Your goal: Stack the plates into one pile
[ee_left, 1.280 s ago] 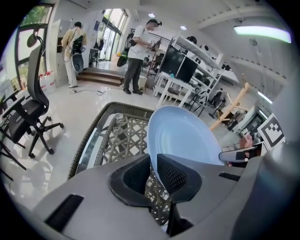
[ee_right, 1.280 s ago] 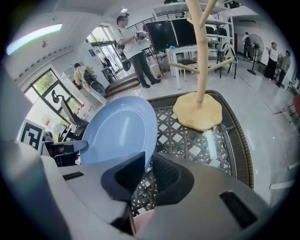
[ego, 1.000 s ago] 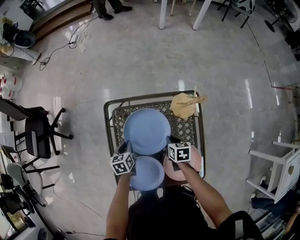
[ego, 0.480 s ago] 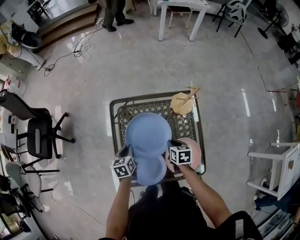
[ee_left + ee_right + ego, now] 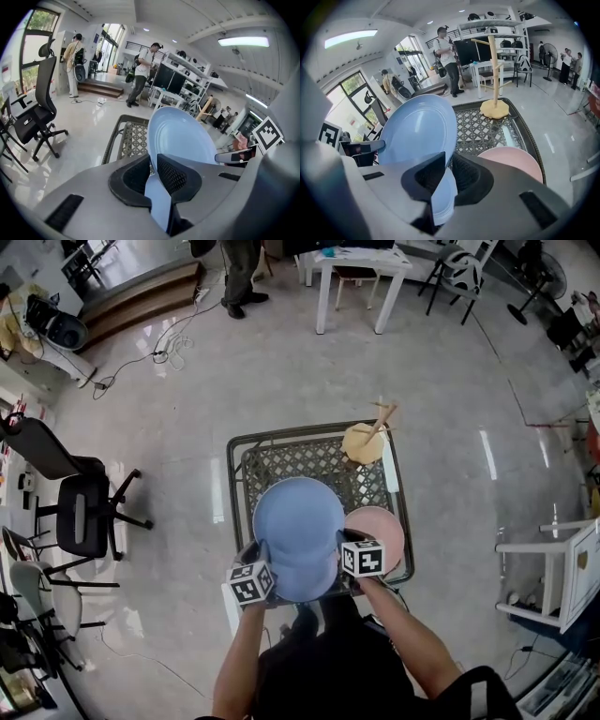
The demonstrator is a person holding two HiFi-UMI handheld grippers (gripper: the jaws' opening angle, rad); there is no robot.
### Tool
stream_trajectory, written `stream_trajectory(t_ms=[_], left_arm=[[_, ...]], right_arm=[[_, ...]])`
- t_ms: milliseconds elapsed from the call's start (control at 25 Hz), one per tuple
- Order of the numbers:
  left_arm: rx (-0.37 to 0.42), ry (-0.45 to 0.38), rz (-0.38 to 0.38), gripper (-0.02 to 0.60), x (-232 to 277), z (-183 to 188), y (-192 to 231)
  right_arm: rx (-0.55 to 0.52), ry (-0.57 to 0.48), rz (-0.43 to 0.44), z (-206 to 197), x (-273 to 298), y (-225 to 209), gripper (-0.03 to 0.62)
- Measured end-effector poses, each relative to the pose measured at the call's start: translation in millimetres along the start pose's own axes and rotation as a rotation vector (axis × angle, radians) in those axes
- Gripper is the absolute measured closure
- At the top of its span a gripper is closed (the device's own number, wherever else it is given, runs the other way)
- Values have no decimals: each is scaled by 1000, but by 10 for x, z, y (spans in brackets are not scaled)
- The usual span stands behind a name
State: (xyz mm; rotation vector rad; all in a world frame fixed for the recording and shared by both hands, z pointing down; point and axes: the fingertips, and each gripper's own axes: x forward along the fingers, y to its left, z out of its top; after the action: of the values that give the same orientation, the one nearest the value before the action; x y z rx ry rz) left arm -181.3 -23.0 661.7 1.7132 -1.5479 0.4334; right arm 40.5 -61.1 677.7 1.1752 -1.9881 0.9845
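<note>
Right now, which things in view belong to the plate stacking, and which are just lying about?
Part of the job:
- large blue plate, clamped at its rim by the left gripper and the right gripper
- small blue plate, mostly hidden beneath it
- pink plate
- lattice table

Just lying about:
- wooden stand at the table's far corner
- office chair
- white table

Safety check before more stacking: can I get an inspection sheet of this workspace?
Surface: metal lattice table, mesh mostly bare.
Job's things: big blue plate held tilted above the table; pink plate lying at the right.
Clutter: wooden stand at the far right corner.
Grippers: left gripper and right gripper each clamped on the blue plate's near rim.
Cables: loose cable on the floor, apart from the table.
Surroundings: office chair, white table, a standing person.
</note>
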Motion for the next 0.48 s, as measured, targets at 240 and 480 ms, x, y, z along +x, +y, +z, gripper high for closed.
stream_trajectory(t_ms=[240, 480], left_arm=[[-4, 17, -8, 523, -121, -282, 47], [-14, 67, -13, 523, -162, -628, 91]], right_arm=[[5, 21, -7, -312, -44, 70, 548], [28, 76, -23, -715, -11, 57, 548]])
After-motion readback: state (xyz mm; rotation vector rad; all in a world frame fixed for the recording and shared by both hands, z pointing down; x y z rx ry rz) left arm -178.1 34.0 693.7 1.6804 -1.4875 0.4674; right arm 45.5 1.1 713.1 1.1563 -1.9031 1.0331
